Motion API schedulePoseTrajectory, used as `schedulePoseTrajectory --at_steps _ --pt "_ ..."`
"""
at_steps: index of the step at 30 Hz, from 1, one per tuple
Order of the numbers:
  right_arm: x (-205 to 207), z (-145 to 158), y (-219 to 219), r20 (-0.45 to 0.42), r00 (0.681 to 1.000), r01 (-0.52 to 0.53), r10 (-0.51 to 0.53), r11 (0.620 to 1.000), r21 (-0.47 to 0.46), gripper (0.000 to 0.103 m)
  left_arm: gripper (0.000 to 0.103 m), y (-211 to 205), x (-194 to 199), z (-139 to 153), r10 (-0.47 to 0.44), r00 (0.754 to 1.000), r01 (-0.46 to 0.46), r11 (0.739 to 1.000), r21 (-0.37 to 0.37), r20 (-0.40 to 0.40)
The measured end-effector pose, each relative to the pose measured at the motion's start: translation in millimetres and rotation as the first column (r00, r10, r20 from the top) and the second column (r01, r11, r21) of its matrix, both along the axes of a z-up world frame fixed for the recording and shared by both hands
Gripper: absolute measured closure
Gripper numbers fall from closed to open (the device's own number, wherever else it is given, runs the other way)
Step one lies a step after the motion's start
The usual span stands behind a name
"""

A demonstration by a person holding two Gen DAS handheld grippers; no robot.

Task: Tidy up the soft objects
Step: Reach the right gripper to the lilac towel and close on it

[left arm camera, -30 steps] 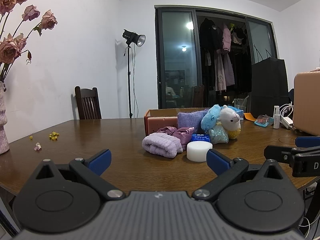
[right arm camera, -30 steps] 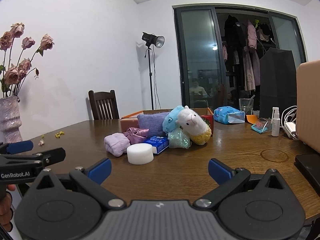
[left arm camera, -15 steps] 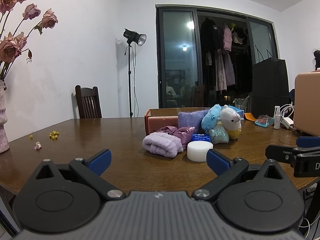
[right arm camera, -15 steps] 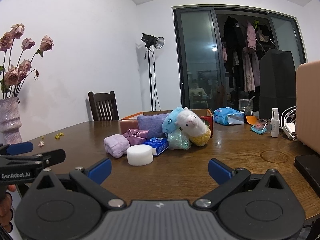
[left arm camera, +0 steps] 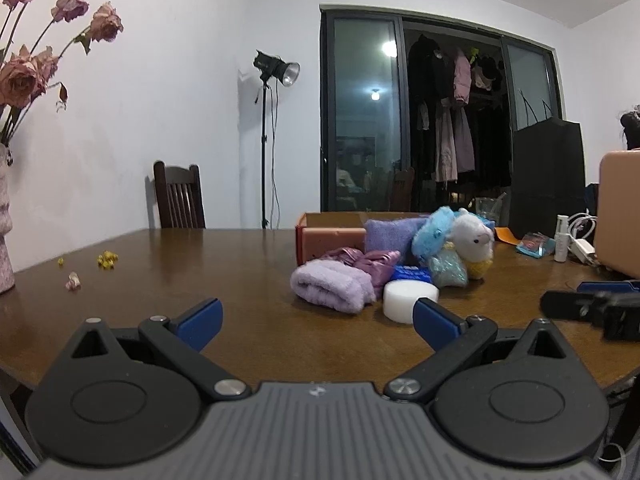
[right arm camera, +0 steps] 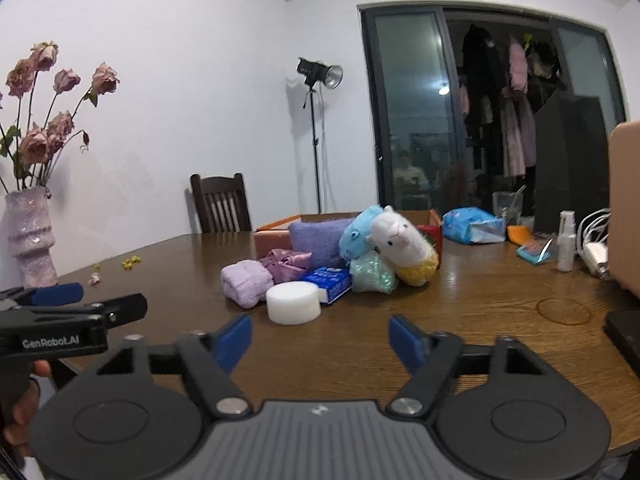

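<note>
Soft items sit in a cluster near the table's [right arm camera: 500, 320] middle, in front of an open orange box [right arm camera: 276, 232]: white foam puck [right arm camera: 293, 303] nearest the grippers, lavender rolled towel [right arm camera: 245, 278] just beside it on its left, blue tissue pack [right arm camera: 328, 280] touching the puck from behind, shiny purple cloth [right arm camera: 285, 264] behind the towel, purple cushion [right arm camera: 320, 240] leaning against the box, blue plush [right arm camera: 356, 232] and white alpaca plush [right arm camera: 402, 240] propped over a teal mesh pouch [right arm camera: 372, 276]. Nothing is lifted; judged to be the approach step, with the puck or towel the likely first pick. Orientation: puck lies flat, round axis upright, so any grip direction serves; the towel's long axis runs from near left to far right in the left wrist view, roll end facing the camera; the alpaca leans with its head up and left, long axis tilted. Right gripper [right arm camera: 320, 340] hangs over bare wood, short of the puck; its jaws have just been closing to about half width, nothing between them. Left gripper [left arm camera: 316, 316] has jaws spread wide, empty, well apart from the pile. To do well: reopen the right jaws wider than the puck before advancing, come in low and level, pinch across the diameter gently since foam will squash, and avoid nudging the tissue pack. Risk: the stacked plush could topple if the pouch is disturbed.
</note>
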State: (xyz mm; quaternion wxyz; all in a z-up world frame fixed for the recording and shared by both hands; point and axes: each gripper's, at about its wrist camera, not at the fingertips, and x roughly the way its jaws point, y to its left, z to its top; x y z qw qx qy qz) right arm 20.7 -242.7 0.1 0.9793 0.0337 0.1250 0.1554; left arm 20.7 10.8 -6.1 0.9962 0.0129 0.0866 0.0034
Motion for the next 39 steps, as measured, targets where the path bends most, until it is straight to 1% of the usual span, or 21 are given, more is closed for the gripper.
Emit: schedulePoseTrajectory --at_steps 1,3,5,6,8,10,12,14,16,19,21,23,25,27,28,29,30,32,34,37,39 --pt "4 2 -1 -0.008 1.000 -0.014 0.014 1.000 0.016 0.049 0.000 1 4 -1 0.011 1.000 -0.011 1.000 0.014 0.006" --pt "11 10 2 0.002 1.000 -0.005 0.005 0.999 0.043 0.046 0.000 7 16 0 0.027 1.000 -0.027 0.999 0.024 0.012" --pt "20 15 10 0.012 0.999 -0.033 0.033 0.998 0.052 0.030 0.000 15 30 4 0.033 0.999 -0.033 0.999 0.020 0.002" --pt "28 17 17 0.006 0.998 -0.064 0.063 0.996 0.059 0.028 0.000 20 37 7 0.028 1.000 -0.028 0.999 0.019 0.003" --pt "43 19 31 -0.004 0.991 -0.132 0.133 0.988 0.082 0.030 0.000 32 51 13 0.031 0.999 -0.033 0.999 0.038 0.042" --pt "65 18 51 -0.054 0.976 -0.201 0.209 0.972 0.120 0.043 0.000 46 70 14 0.056 0.996 -0.061 0.995 0.075 0.063" --pt "91 14 71 -0.129 0.959 -0.233 0.253 0.961 0.148 0.049 0.002 63 95 17 0.053 0.999 -0.053 0.997 0.053 -0.002" --pt "112 7 90 -0.177 0.942 -0.259 0.286 0.953 0.159 0.049 0.008 77 120 22 0.018 0.995 -0.019 1.000 -0.003 -0.097" --pt "127 -1 105 -0.216 0.936 -0.248 0.277 0.957 0.151 0.049 0.008 85 144 28 -0.048 0.987 0.041 0.998 -0.049 -0.151" --pt "154 -10 110 -0.288 0.933 -0.178 0.214 0.973 0.147 0.047 0.010 88 179 29 -0.126 0.976 0.112 0.990 -0.089 -0.179" --pt "166 -8 100 -0.297 0.950 -0.074 0.100 0.992 0.099 0.044 0.017 88 209 27 -0.161 0.957 0.134 0.983 -0.124 -0.243" --pt "171 -6 89 -0.295 0.954 -0.020 0.054 0.993 0.116 0.042 0.018 94 235 21 -0.230 0.927 0.172 0.963 -0.208 -0.298" --pt "177 -6 82 -0.321 0.941 -0.039 0.106 0.977 0.208 0.042 0.022 102 262 12 -0.331 0.875 0.213 0.918 -0.334 -0.352" --pt "183 -10 83 -0.343 0.928 -0.044 0.145 0.957 0.288 0.042 0.046 107 280 3 -0.404 0.830 0.230 0.876 -0.424 -0.384" --pt "188 -12 85 -0.356 0.922 -0.038 0.154 0.950 0.311 0.042 0.051 107 287 -3 -0.446 0.802 0.245 0.852 -0.462 -0.396" --pt "193 -14 87 -0.364 0.919 -0.030 0.155 0.945 0.327 0.042 0.062 108 289 -6 -0.475 0.783 0.251 0.832 -0.495 -0.401" --pt "199 -15 90 -0.364 0.918 -0.020 0.154 0.938 0.347 0.043 0.065 108 288 -10 -0.493 0.772 0.250 0.816 -0.521 -0.402" --pt "209 -17 94 -0.364 0.921 0.003 0.137 0.934 0.358 0.049 0.068 108 275 -10 -0.490 0.772 0.236 0.812 -0.533 -0.405" --pt "220 -18 96 -0.384 0.912 0.004 0.144 0.933 0.360 0.077 0.070 108 251 -9 -0.468 0.787 0.201 0.810 -0.550 -0.402" --pt "210 -16 82 -0.392 0.899 -0.047 0.196 0.932 0.359 0.082 0.074 98 207 -7 -0.462 0.779 0.139 0.787 -0.601 -0.424" --pt "191 -10 60 -0.400 0.887 -0.084 0.233 0.931 0.356 0.082 0.074 78 176 -2 -0.491 0.769 0.156 0.765 -0.625 -0.409"
